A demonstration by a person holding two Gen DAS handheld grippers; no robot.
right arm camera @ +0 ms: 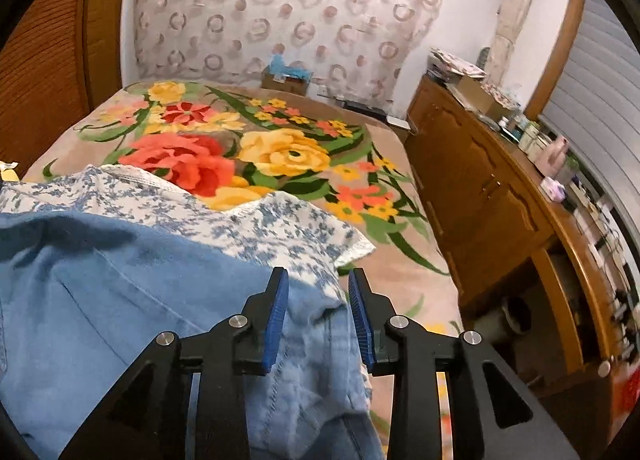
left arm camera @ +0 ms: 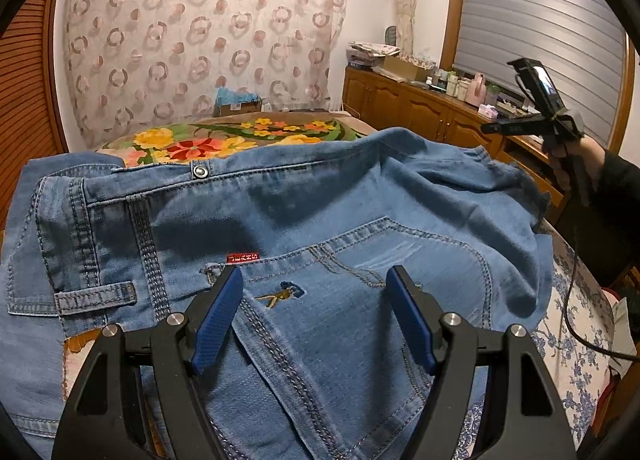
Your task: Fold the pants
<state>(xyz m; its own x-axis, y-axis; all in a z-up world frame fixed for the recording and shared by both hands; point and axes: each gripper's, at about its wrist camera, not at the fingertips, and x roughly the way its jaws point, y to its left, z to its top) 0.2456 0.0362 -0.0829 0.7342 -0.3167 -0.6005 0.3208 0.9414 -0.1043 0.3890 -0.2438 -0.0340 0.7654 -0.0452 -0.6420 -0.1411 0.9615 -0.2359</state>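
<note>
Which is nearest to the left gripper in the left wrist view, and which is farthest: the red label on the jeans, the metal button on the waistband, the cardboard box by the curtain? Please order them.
Measured from the left gripper:
1. Red label, just ahead of the left finger, on the jeans.
2. Metal button, farther up on the waistband, to the left.
3. Cardboard box, far beyond the floral blanket, against the curtain.

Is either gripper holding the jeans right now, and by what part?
No. Both the left gripper and the right gripper are open above the jeans, holding nothing.
</note>
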